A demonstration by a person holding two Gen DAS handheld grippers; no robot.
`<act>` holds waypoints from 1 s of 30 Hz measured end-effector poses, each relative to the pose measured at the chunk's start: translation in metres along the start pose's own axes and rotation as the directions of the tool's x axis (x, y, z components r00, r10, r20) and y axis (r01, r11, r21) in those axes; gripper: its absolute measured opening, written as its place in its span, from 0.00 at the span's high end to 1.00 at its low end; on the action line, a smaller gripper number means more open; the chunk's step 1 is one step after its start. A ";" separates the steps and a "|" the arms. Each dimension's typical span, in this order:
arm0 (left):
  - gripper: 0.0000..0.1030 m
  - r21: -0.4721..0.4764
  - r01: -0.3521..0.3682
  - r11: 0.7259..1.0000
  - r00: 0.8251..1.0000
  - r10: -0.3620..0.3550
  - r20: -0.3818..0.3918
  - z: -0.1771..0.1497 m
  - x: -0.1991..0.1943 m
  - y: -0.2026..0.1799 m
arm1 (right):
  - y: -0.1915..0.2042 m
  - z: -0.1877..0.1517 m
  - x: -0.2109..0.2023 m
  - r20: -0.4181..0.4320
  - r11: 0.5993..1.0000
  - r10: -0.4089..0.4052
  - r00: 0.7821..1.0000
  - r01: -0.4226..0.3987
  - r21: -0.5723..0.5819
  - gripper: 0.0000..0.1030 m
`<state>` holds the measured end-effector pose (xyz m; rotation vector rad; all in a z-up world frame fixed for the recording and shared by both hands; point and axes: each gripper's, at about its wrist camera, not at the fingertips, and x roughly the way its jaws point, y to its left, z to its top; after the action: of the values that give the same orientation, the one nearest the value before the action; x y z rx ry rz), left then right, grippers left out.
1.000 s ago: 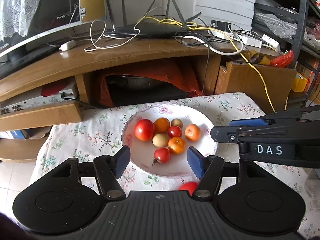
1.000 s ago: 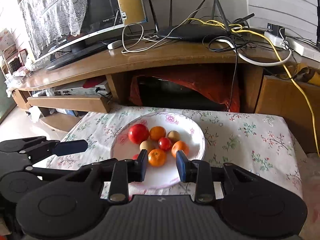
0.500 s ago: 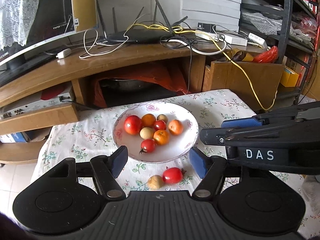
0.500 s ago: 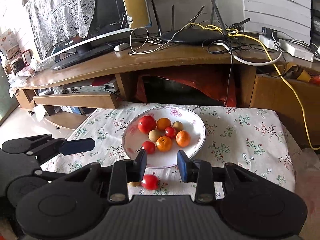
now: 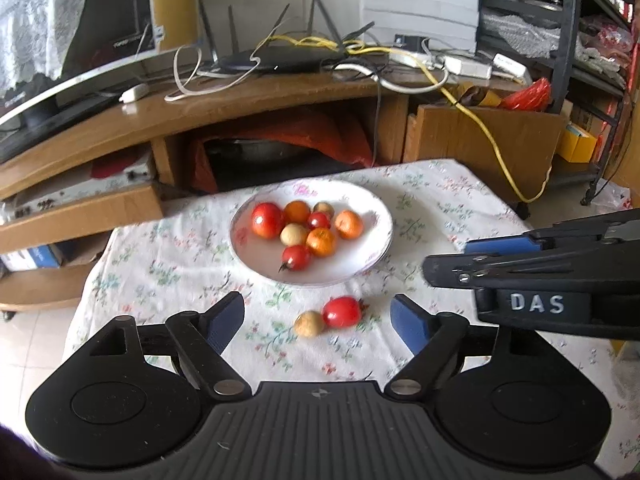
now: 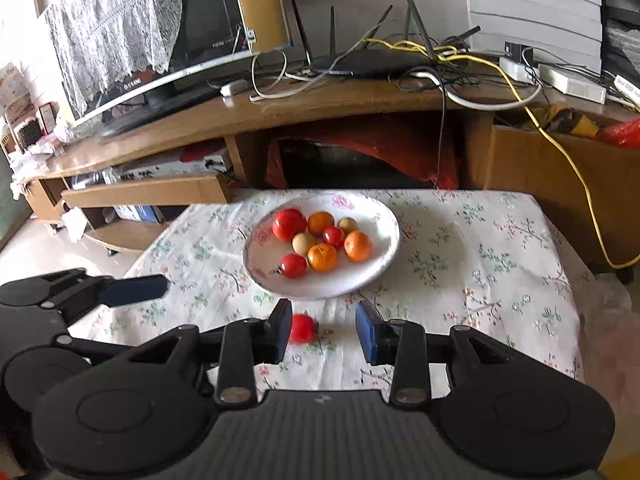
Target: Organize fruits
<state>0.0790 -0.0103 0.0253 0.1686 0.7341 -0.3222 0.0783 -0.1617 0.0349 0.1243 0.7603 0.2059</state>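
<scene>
Plate [image 5: 376,216]: centre frame on floral cloth [image 5: 168,256], holding three tomatoes, three oranges, two pale fruits.
Loose fruit: red tomato [image 5: 341,312] touching pale fruit [image 5: 308,323], below plate.
Left gripper [image 5: 318,316]: jaws opening, nothing gripped.
Right gripper [image 6: 323,330]: jaws apart, empty.

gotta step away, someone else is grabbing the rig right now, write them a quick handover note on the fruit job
Left claw: empty, jaws opening, above the cloth near the loose fruit.
Right claw: open, empty, beside the left one.
Plate: holds eight fruits: tomatoes, oranges and pale round ones.
Off the plate: a red tomato and a pale round fruit, side by side on the floral tablecloth, just in front of the plate.
Done: most fruit is on the plate.
Left: probably those two loose fruits.
</scene>
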 end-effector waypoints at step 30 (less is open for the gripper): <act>0.18 -0.027 0.038 0.999 0.981 -0.042 -0.187 -0.036 0.040 0.024 | 0.014 0.003 0.121 -0.184 0.982 0.114 0.976 -0.139 -0.127 0.52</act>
<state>0.0927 0.0125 -0.0271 0.1640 0.9282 -0.3388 0.1641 -0.1199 -0.0413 0.0224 0.9123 0.3948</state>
